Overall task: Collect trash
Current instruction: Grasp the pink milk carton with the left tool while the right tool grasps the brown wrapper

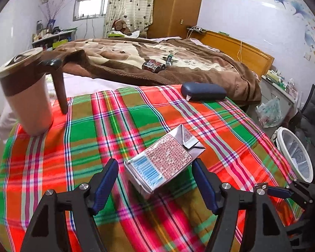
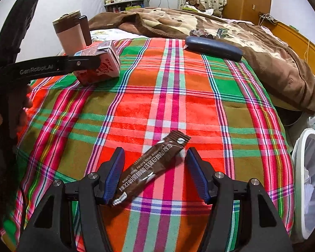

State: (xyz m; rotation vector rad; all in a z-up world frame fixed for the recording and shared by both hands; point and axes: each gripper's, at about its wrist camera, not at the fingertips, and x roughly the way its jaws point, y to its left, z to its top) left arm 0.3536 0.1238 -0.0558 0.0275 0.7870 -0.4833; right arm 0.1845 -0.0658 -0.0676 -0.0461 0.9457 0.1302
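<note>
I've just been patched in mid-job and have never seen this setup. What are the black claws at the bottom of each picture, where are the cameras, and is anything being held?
No robot here: a person carries a two-finger gripper in each hand, with a camera on each looking along its blue-padded fingers.

The left wrist view shows the left gripper open around a flattened red-and-silver drink carton, pads not touching it. The right wrist view shows the right gripper open around a brown coffee sachet. Nothing is held yet.

Both items lie on a red-and-green plaid cloth on a bed. Also there: a pink lidded mug and a dark blue glasses case. A white-rimmed bin stands beside the bed.
</note>
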